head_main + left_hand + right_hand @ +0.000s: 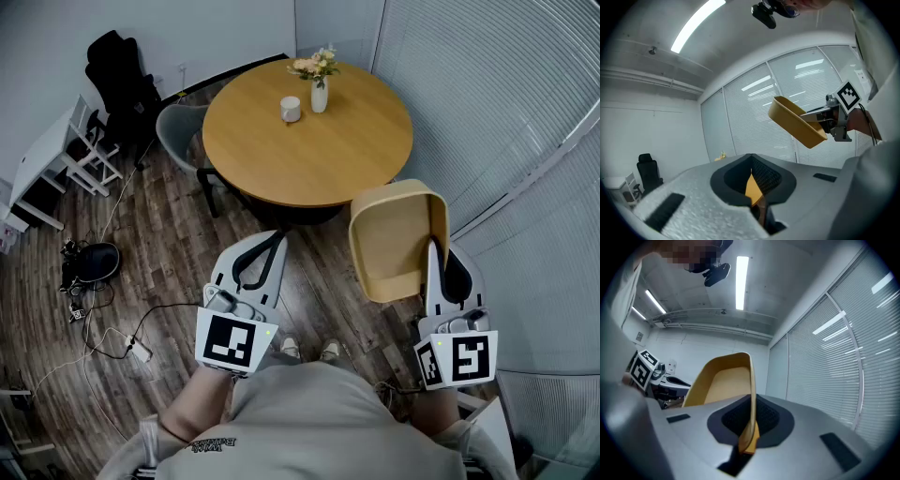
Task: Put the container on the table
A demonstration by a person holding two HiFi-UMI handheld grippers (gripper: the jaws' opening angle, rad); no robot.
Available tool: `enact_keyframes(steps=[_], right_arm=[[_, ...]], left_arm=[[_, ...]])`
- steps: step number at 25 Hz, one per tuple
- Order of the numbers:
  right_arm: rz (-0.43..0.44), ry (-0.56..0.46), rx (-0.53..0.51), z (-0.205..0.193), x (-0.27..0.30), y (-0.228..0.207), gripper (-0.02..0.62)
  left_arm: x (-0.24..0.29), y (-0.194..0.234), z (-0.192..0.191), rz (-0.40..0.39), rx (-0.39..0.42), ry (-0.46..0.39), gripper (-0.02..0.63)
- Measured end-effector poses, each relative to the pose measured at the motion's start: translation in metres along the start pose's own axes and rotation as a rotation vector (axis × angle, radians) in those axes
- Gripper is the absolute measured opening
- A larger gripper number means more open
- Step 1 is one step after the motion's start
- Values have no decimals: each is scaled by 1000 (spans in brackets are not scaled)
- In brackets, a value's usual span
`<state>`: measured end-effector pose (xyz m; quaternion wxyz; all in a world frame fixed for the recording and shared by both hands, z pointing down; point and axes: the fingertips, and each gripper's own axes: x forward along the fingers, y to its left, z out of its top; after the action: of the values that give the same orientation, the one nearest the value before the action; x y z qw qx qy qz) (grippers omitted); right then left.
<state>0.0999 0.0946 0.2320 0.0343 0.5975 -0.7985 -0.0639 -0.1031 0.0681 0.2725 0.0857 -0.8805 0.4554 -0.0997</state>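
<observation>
- The right gripper (433, 248) (751, 425) is being pressed shut on one side wall of the container (394, 239), and that wall is being shown edge-on between the jaws only in the right gripper view.
- The left gripper (279, 236) (752, 187) is being held with its jaws brought together and nothing gripped; a thin orange sliver of table is being glimpsed through the slit between them.
- The container is being seen from above in the head view, open side up, in the air above the floor and just short of the table's near edge.
- In the left gripper view its tilted underside is being seen from the side against the window blinds (754, 117).
- Both grippers are being held out in front of the person's torso, pointing towards the table, with the arms bent and the sleeves (187, 427) being shown at the bottom edge.
- The round wooden table (309, 155) is being occupied by a white cup (291, 109) and a vase of flowers (319, 86).
- A grey chair (178, 131) is being shown tucked beside the table, with a black office chair (117, 70) and a white desk (42, 159) near the wall, and cables (112, 328) lying on the dark wood floor (159, 244).
</observation>
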Motion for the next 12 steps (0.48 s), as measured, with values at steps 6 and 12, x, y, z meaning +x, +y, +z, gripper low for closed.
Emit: enact_keyframes(steps=[6,12], right_arm=[[-10,10,-2,-3,-3,-5,31],[-2,22,2,-8,-2,-7,31]], left_arm=[[-4,-4,-3,2,-14,11,21],[-1,-9,-4,-9,26,17,21]])
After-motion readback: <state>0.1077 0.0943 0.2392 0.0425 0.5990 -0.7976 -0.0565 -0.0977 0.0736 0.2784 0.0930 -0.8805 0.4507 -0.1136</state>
